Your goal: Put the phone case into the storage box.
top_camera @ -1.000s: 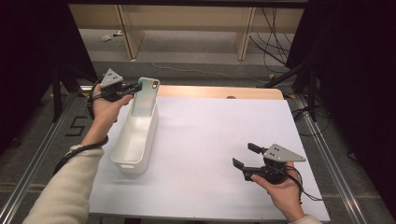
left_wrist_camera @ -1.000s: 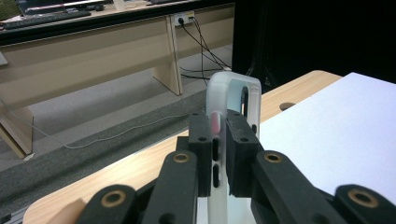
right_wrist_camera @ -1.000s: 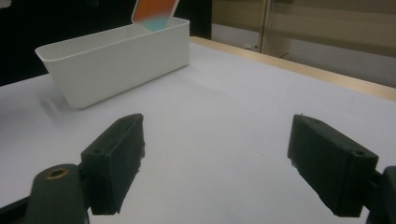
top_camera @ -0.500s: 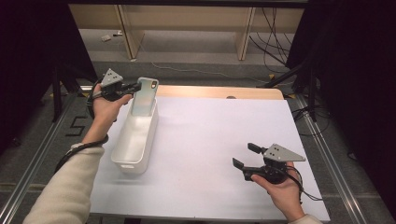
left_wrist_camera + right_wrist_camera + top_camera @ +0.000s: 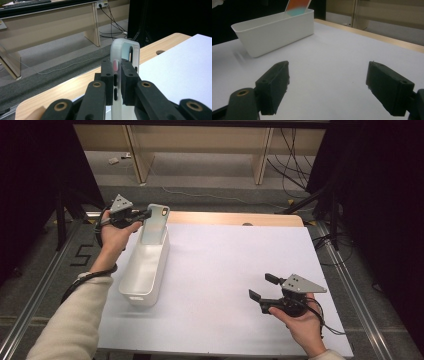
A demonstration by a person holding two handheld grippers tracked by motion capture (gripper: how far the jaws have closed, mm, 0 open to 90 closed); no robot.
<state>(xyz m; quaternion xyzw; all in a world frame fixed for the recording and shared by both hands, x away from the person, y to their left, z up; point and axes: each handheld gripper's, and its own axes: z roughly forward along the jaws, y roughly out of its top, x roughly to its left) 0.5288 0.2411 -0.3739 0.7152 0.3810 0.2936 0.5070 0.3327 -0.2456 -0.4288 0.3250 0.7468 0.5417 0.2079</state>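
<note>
A clear, frosted phone case [image 5: 154,222] stands upright at the far end of a long white bin [image 5: 145,267], its lower end inside the bin. My left gripper [image 5: 145,213] is shut on the case's upper edge; in the left gripper view the pads [image 5: 108,75] clamp the thin case [image 5: 125,50] from both sides. Near the table's front right, my right gripper [image 5: 262,287] rests open above the white sheet with nothing between its jaws. In the right gripper view its open gripper [image 5: 327,82] faces the bin [image 5: 274,30], with the case [image 5: 297,7] showing orange and teal at the far end.
A white sheet [image 5: 240,265] covers the table, with a wooden strip [image 5: 230,218] along its far edge. Metal rails run down both sides. Beyond the table are a wooden bench [image 5: 50,22] and cables on the floor.
</note>
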